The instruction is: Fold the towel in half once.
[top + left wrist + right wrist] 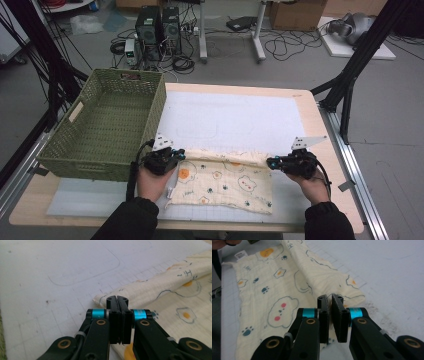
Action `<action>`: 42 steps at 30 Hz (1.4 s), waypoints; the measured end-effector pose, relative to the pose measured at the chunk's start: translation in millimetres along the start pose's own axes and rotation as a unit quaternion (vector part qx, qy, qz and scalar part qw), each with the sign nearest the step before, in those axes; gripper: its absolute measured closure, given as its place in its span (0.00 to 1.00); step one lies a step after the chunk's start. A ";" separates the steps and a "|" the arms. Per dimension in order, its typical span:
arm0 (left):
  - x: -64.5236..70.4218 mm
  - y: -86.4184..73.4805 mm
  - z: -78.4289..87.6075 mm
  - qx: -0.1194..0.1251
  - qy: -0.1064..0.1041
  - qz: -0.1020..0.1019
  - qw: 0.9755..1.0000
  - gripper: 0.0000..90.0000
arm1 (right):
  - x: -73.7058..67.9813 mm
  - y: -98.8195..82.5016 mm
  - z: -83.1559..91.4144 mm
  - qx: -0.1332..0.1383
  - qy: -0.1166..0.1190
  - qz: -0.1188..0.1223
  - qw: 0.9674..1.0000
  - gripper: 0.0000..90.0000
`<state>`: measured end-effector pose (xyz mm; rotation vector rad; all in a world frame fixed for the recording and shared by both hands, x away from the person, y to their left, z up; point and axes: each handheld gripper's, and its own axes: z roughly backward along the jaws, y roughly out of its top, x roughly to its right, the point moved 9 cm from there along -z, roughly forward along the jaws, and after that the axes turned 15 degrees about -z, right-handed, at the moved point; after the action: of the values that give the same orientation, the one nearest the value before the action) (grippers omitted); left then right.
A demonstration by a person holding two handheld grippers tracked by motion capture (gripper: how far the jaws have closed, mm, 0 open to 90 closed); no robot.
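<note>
A: Where does the cloth (225,185) lie?

B: On the white mat (235,120) that covers the table (320,125), toward the six o'clock edge in the high view. It is cream, printed with fried eggs, paw marks and bear faces. Its far edge is rolled back on itself into a soft ridge that runs from nine o'clock to three o'clock between the two hands.

A: And the left gripper (179,155)?

B: It sits at the nine o'clock end of that ridge. In the left gripper view its jaws stand pressed together, and the corner of the cloth (160,297) shows right behind their tips, so they look clamped on that corner.

A: The right gripper (271,162)?

B: At the three o'clock end of the ridge. In the right gripper view the jaws stand close, with just a thin slit between them, and the folded corner of the cloth (287,290) meets their tips. They look clamped on that corner too.

A: What else stands near?

B: A green woven basket (107,125) sits on the table at ten o'clock from the cloth, just beside the left gripper. The person's dark sleeves (131,220) come in from six o'clock.
</note>
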<state>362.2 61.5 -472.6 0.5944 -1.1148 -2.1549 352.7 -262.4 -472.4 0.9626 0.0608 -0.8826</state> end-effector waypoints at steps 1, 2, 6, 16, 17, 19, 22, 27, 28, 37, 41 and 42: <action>1.7 -2.9 1.8 -0.003 0.000 -0.002 1.000 0.98 | -2.0 -2.6 0.0 0.000 0.002 0.003 1.000 0.94; 3.5 -5.5 3.3 -0.005 -0.003 -0.003 1.000 0.98 | -4.0 -5.2 -0.2 -0.002 0.005 0.004 1.000 0.94; 10.1 -12.9 8.9 -0.016 -0.011 -0.016 1.000 0.98 | -9.7 -18.2 -3.1 -0.019 0.009 0.011 1.000 0.94; 16.7 -20.4 13.6 -0.027 -0.033 -0.017 0.999 0.78 | -10.0 -33.1 -3.2 -0.025 0.002 0.007 1.000 0.77; 15.9 -18.0 14.4 -0.022 -0.034 -0.012 0.999 0.74 | -10.7 -29.9 -0.8 -0.017 0.003 0.007 1.000 0.75; 13.8 -11.9 15.3 -0.013 -0.034 -0.008 0.999 0.68 | -10.4 -22.5 3.8 -0.006 -0.006 0.010 1.000 0.71; 8.5 -2.4 12.2 -0.008 -0.033 0.001 0.999 0.64 | -7.6 -13.8 4.3 0.002 -0.017 0.008 1.000 0.64; 2.5 4.4 -5.7 -0.018 -0.039 0.022 0.999 0.60 | 0.6 -5.7 -6.0 0.002 -0.021 -0.001 1.000 0.58; 1.3 3.6 -9.5 -0.023 -0.036 0.020 0.999 0.60 | 2.1 -5.9 -8.8 -0.002 -0.020 -0.003 1.000 0.58; 4.9 -6.0 -24.5 -0.064 -0.053 0.012 0.996 0.95 | -1.7 -15.9 -18.7 -0.045 0.012 0.009 0.999 0.92; 4.7 1.8 -13.6 -0.037 -0.050 0.016 0.998 0.95 | -7.1 -13.2 -14.2 -0.032 0.020 0.016 0.999 0.95; 5.4 3.7 -10.5 -0.027 -0.052 0.017 0.998 0.96 | -8.1 -12.7 -12.7 -0.029 0.022 0.017 0.999 0.95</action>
<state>366.4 50.3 -475.8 0.4409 -1.1094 -2.2000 342.8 -251.4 -485.4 0.9275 0.1068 -0.8239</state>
